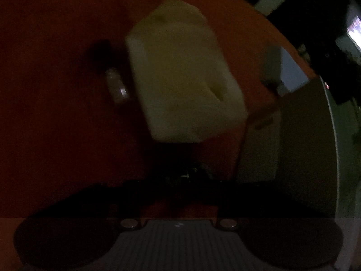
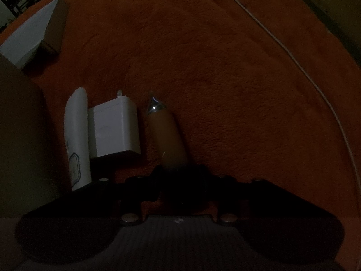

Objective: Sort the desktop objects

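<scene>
The scene is very dark. In the left wrist view a pale cream block-shaped object (image 1: 185, 76), blurred, hangs in front of my left gripper (image 1: 187, 171) above the red cloth (image 1: 56, 79); the fingers are lost in shadow, so its grip is unclear. A small shiny tube (image 1: 116, 85) lies on the cloth to its left. In the right wrist view my right gripper (image 2: 180, 176) is shut on a brown tube with a silver pointed tip (image 2: 167, 133). A white charger plug (image 2: 115, 131) and a white tube (image 2: 76, 135) lie side by side just left of it.
A white box (image 2: 33, 33) lies at the far left on the red cloth (image 2: 225, 67). A brown cardboard wall (image 2: 20, 135) stands at the left edge. A thin white cable (image 2: 293, 61) runs along the right. Grey boxes (image 1: 293, 124) stand at the right.
</scene>
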The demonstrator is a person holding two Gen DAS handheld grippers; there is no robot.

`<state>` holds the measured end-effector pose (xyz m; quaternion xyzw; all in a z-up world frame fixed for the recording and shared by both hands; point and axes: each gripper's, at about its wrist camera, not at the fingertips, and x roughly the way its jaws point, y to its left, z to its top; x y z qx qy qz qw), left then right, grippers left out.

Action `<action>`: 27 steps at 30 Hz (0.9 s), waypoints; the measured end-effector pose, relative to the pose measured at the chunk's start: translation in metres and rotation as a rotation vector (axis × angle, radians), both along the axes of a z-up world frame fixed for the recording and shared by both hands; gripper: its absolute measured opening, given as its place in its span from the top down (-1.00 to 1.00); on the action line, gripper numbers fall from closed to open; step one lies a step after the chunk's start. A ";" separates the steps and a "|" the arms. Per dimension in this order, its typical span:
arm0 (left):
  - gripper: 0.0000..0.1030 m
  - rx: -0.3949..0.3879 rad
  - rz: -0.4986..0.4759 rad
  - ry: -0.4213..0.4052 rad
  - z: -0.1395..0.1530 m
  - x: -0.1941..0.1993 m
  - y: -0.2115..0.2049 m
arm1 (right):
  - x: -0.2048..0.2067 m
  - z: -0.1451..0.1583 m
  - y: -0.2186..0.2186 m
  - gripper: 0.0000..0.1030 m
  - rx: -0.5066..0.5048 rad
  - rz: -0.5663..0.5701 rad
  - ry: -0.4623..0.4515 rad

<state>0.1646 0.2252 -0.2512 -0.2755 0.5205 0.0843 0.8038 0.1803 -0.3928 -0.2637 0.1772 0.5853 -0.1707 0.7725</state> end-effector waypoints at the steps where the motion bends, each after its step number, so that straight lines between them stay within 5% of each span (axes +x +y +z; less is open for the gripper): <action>1: 0.71 0.018 -0.002 0.005 0.003 -0.001 -0.001 | 0.000 0.000 0.001 0.24 -0.001 0.000 0.000; 16: 0.93 0.015 0.032 -0.014 -0.002 0.012 0.009 | 0.001 0.002 0.005 0.24 -0.004 -0.003 0.000; 23: 0.94 0.060 0.027 -0.018 0.026 0.001 0.013 | 0.003 0.003 0.007 0.24 -0.006 -0.002 -0.001; 25: 0.88 0.056 0.018 -0.031 0.033 -0.002 0.014 | 0.003 0.003 0.007 0.24 -0.008 -0.001 0.000; 27: 0.56 0.084 -0.083 -0.031 0.035 0.003 0.001 | 0.003 0.003 0.007 0.23 -0.010 0.001 0.001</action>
